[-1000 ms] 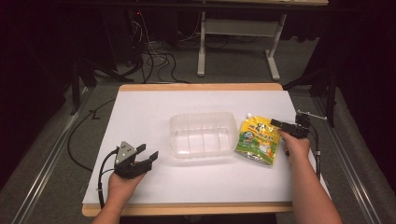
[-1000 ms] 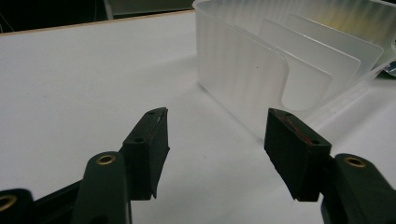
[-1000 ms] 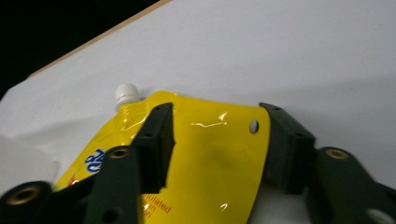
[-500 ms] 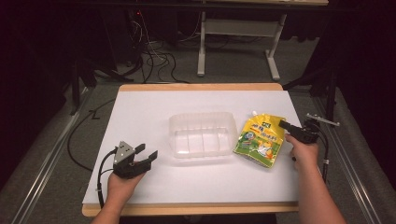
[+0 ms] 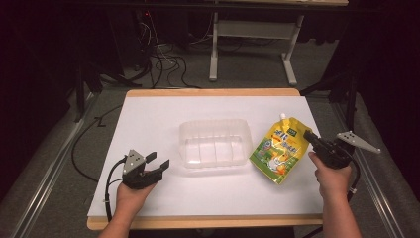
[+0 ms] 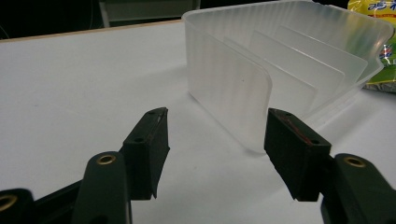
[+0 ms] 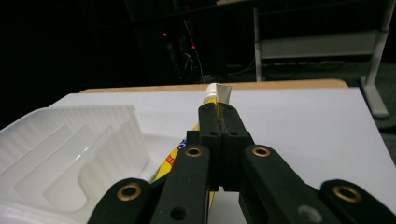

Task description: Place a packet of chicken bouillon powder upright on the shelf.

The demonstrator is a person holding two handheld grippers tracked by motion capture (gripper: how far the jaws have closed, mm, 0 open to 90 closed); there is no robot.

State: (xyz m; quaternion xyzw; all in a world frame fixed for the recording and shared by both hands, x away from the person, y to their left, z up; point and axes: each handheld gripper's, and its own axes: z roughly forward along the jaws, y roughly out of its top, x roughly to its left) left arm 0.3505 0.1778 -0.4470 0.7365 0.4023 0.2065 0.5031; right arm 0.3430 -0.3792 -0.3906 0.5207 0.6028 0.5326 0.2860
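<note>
Right gripper (image 5: 313,140) is clamped on the right edge of the yellow pouch (image 5: 277,151); in the right gripper view the jaws sit pressed together with the pouch's thin edge and white spout (image 7: 212,88) rising just beyond them. A second ago the pouch lay flatter, just right of the clear tray (image 5: 214,142), with the gripper coming in at its far right corner; now it has swung so the spout end points far and its right side looks raised off the white mat (image 5: 148,119), while the lower corner may still rest on the mat. Judgement: the grasp is made and the lift is starting, and the likely goal is to set the pouch into the tray. The tray stands mid-table, ribbed dividers inside, pouch just beside its right wall, apart or barely touching; cannot tell. Left gripper (image 5: 157,166) has not shifted: near left of the table, jaws wide and holding nothing, aimed at the tray's near-left corner (image 6: 254,107), close but not gripping. The edge hold is thin, so the pouch could sag or swing.
</note>
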